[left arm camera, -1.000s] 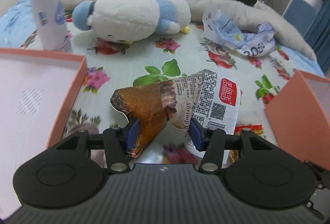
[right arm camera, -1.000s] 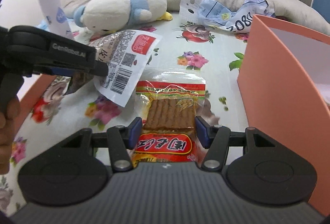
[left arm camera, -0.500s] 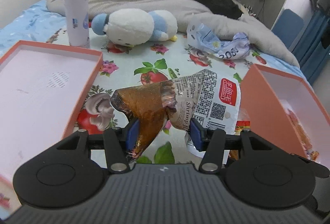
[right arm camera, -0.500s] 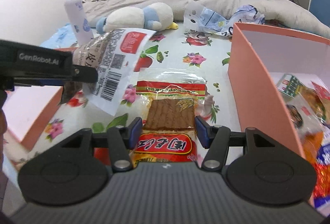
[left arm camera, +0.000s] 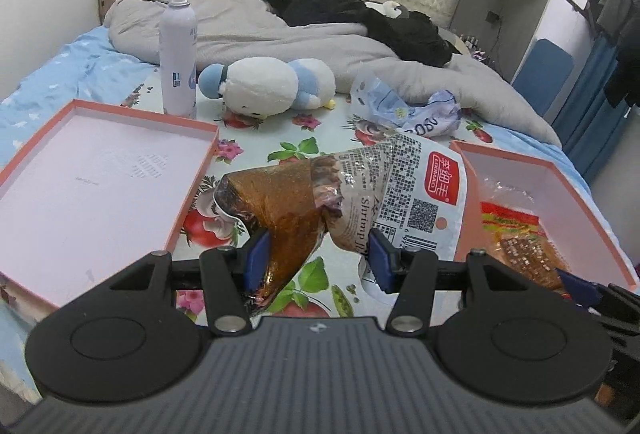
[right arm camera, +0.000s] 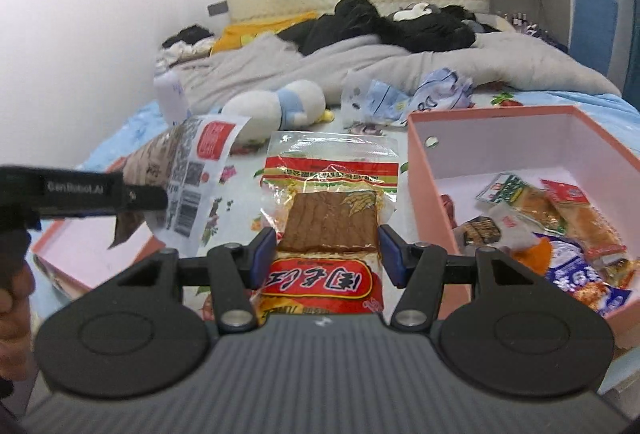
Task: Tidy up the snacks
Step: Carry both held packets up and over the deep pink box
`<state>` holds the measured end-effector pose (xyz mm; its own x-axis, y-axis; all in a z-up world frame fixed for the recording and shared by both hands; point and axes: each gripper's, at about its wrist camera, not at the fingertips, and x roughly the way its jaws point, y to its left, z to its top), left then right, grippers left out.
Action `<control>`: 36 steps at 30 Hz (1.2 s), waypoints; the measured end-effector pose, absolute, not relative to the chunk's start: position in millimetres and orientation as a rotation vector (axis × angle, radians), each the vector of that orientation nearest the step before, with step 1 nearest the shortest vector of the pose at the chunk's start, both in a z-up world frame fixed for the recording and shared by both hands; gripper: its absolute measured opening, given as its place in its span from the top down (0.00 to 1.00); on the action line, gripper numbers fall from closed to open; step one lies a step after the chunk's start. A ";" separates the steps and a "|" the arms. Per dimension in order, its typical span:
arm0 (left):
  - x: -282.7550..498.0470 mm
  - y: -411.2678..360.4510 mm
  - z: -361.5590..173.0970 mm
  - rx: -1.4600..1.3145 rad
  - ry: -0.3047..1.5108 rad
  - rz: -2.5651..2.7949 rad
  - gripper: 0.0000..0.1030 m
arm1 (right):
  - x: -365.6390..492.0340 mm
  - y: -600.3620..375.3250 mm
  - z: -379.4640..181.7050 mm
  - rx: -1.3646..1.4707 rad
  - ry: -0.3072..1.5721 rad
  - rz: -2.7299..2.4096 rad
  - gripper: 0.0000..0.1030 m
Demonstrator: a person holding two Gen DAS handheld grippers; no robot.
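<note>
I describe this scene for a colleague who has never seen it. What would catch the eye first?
First, the two lifted snacks: the left gripper holds a crumpled shrimp snack bag, and the right gripper holds a red and yellow snack packet. To the right lies a pink box with several snacks in it. Behind, a white and blue plush toy lies on the flowered sheet.

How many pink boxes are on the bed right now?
2: a shallow, bare one on the left near the spray bottle, and a deeper one on the right holding snack packets.

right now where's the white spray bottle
In the left wrist view the white spray bottle stands upright far left, behind the empty lid, beside the plush toy.
</note>
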<state>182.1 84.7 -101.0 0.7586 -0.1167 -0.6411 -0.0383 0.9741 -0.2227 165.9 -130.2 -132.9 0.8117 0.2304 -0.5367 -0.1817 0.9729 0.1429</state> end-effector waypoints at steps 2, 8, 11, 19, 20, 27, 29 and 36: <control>175.0 80.4 -96.8 -0.226 0.714 -0.051 0.44 | 157.9 -135.3 -126.8 0.098 0.572 0.206 0.44; 158.9 57.3 -86.6 -0.206 0.710 -0.111 0.44 | 134.2 -153.3 -114.4 0.133 0.551 0.156 0.44; 153.5 43.6 -81.7 -0.202 0.696 -0.142 0.44 | 125.0 -163.5 -109.4 0.138 0.543 0.131 0.44; 148.4 7.1 -77.5 -0.215 0.711 -0.230 0.44 | 105.8 -194.7 -98.6 0.125 0.529 0.070 0.44; 148.7 4.3 -76.7 -0.214 0.712 -0.241 0.44 | 103.8 -198.9 -97.8 0.129 0.531 0.065 0.44; 148.6 -32.4 -70.7 -0.209 0.723 -0.334 0.44 | 94.3 -219.1 -96.9 0.126 0.553 0.036 0.44; 151.8 -43.7 -71.4 -0.205 0.730 -0.352 0.44 | 95.7 -226.1 -97.9 0.136 0.554 0.028 0.44; 172.4 -82.0 -76.5 -0.160 0.758 -0.413 0.44 | 112.2 -244.5 -103.5 0.176 0.549 0.002 0.44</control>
